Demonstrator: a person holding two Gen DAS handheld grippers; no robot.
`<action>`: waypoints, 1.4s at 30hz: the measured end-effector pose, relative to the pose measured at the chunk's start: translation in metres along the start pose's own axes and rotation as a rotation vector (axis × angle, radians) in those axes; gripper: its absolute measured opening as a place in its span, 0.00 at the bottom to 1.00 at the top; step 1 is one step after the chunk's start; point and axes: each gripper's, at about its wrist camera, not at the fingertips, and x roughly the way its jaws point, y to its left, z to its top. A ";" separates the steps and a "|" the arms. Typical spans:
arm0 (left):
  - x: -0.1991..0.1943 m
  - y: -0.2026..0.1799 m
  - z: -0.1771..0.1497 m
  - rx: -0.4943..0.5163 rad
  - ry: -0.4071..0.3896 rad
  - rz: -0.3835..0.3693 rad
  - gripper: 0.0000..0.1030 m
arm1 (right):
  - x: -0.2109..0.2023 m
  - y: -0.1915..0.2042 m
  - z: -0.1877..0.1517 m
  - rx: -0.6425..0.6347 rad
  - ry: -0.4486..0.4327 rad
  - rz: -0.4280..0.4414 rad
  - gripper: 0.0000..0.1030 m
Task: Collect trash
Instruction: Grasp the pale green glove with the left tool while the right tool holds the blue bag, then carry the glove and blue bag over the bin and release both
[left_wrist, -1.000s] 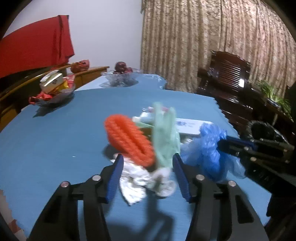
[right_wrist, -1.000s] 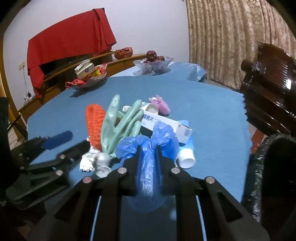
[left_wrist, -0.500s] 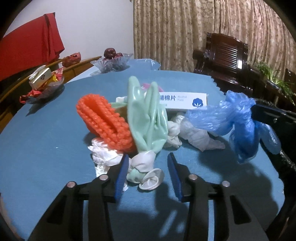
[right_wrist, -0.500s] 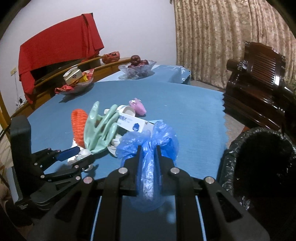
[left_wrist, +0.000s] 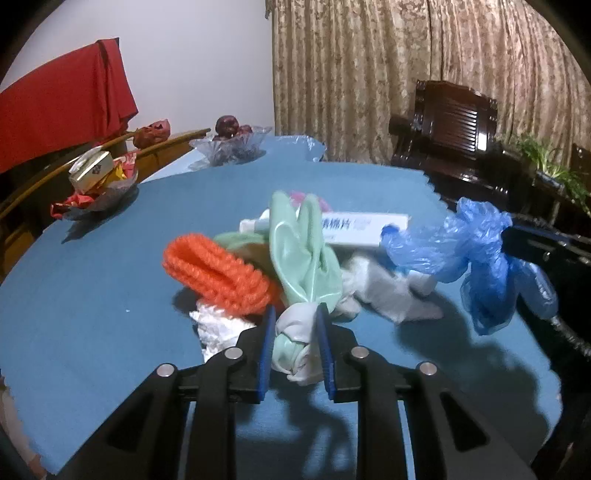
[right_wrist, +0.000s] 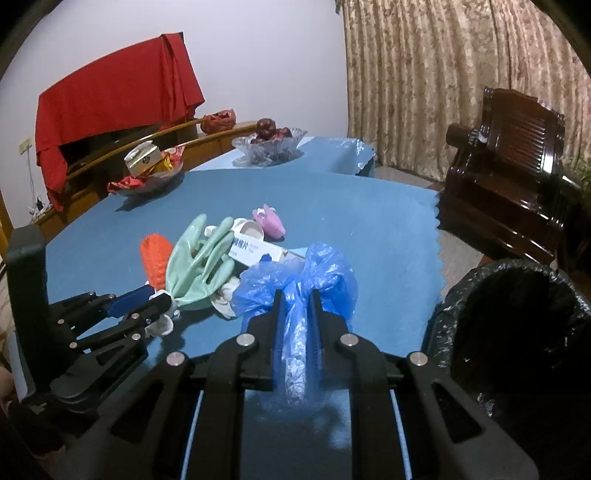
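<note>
Since a second ago the left gripper (left_wrist: 294, 345) has narrowed from a wide straddle to a pinch: its blue fingers (left_wrist: 266, 354) now press on the knotted white cuff of the green rubber glove (left_wrist: 303, 258), which lies on the blue bench (left_wrist: 92, 295). Over the same time the right gripper (right_wrist: 295, 332) has carried its load away from the heap toward the bin. Its fingers are clamped on a twisted neck of the blue plastic bag (right_wrist: 299, 284), which hangs clear of the bench in the left wrist view.

Just beyond the left fingers, an orange knitted piece (left_wrist: 218, 277) touches the glove's left side, with crumpled white tissue (left_wrist: 218, 325) under it. More white crumpled material (left_wrist: 391, 291) lies to the right, and a white carton (left_wrist: 354, 230) sits behind the glove. Farther back, the right wrist view shows a small pink item (right_wrist: 269, 221) and a white cup (right_wrist: 251, 229). The bin lined in black (right_wrist: 517, 325) stands off the bench edge on the right.

All of this looks light and limp. The glove is probably slick and floppy, so the bunched cuff is the sensible hold; its fingers will likely dangle and could drag the orange piece along. The bag is thin and crushable, best held by its gathered neck as it is now.
</note>
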 end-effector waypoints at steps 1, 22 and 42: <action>-0.003 -0.001 0.003 -0.003 -0.007 -0.005 0.21 | -0.003 -0.001 0.001 0.000 -0.007 -0.003 0.12; -0.018 -0.044 0.012 0.032 -0.004 -0.109 0.15 | -0.043 -0.044 -0.002 0.079 -0.054 -0.081 0.12; 0.032 -0.051 -0.020 0.038 0.136 -0.097 0.40 | -0.009 -0.040 -0.023 0.091 0.047 -0.071 0.12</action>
